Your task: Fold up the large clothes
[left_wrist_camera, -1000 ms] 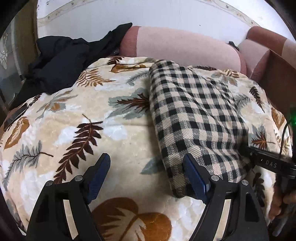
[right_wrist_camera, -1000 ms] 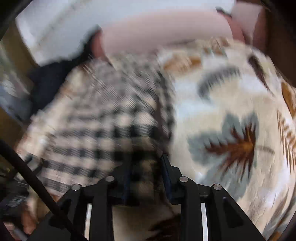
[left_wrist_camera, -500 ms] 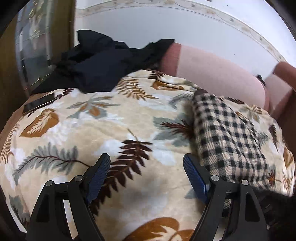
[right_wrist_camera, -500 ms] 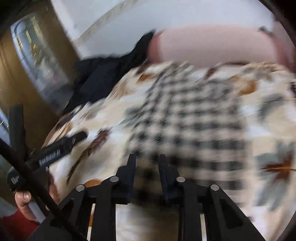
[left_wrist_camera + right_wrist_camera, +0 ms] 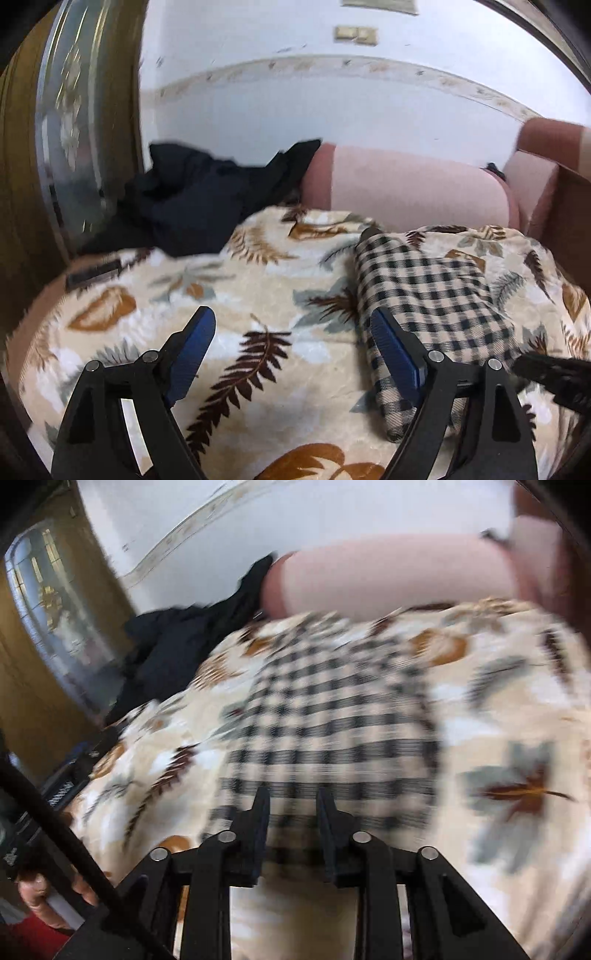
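Holding both tongs above the bed, I look down on the checked garment [image 5: 428, 291], which lies folded into a long narrow strip on the leaf-print blanket [image 5: 258, 280], running from the near edge toward the pink bolster [image 5: 406, 184] at the wall. My left gripper [image 5: 291, 339] stands wide apart and its jaws have just been opening further; nothing is between its blue pads [image 5: 194, 347], only bare blanket below them. Its right-hand finger sits in front of the strip's near left edge, though I cannot tell whether it touches the cloth. My right gripper [image 5: 291, 812] is parted about halfway, its jaws having just opened again after a squeeze. The near end of the checked strip [image 5: 332, 716] shows through the gap, but that view is smeared with blur, and as far as I can make out the pads are not pressing on it. A heap of black clothes [image 5: 207, 192] lies at the far left corner of the bed, well apart from the strip. In the right wrist view my left hand [image 5: 37, 893] shows at the lower left, wrapped round its handle
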### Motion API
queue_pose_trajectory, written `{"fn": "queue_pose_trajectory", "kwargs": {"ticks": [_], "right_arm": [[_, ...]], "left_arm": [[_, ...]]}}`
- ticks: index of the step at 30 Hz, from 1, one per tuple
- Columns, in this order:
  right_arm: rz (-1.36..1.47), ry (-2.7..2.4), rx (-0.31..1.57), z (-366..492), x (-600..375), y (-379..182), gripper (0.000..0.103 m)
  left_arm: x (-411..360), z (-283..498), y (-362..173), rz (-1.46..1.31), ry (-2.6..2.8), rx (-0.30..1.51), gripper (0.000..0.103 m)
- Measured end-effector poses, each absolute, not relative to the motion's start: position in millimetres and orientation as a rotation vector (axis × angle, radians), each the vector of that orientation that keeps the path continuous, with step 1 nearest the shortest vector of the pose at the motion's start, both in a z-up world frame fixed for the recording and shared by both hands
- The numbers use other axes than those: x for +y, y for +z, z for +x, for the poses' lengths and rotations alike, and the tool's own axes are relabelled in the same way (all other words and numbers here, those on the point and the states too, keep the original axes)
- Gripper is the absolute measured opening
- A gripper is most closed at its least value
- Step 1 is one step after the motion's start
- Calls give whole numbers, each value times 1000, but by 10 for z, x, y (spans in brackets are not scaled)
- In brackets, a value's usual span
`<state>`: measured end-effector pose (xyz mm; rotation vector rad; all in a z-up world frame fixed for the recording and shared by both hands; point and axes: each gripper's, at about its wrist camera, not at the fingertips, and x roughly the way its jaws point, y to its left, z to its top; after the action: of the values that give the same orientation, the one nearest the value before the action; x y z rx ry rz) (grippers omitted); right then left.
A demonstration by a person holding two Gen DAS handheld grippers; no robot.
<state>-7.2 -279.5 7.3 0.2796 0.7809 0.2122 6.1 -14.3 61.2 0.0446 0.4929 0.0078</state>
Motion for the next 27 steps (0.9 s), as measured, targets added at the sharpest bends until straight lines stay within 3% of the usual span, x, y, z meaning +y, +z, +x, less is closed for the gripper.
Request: {"fn": "queue_pose_trajectory", "kwargs": {"ticks": [2, 16, 27], "right_arm": [[288, 145, 759, -262, -2931, 49, 54], [190, -35, 901, -509, -3104, -398, 57], [138, -110, 927, -904, -2966, -549, 58]], "left_arm": [[-212, 2, 651, 65, -12, 487, 88], [-421, -218, 132, -57, -129, 877, 88], [-626, -469, -131, 24, -161, 936, 88]]}}
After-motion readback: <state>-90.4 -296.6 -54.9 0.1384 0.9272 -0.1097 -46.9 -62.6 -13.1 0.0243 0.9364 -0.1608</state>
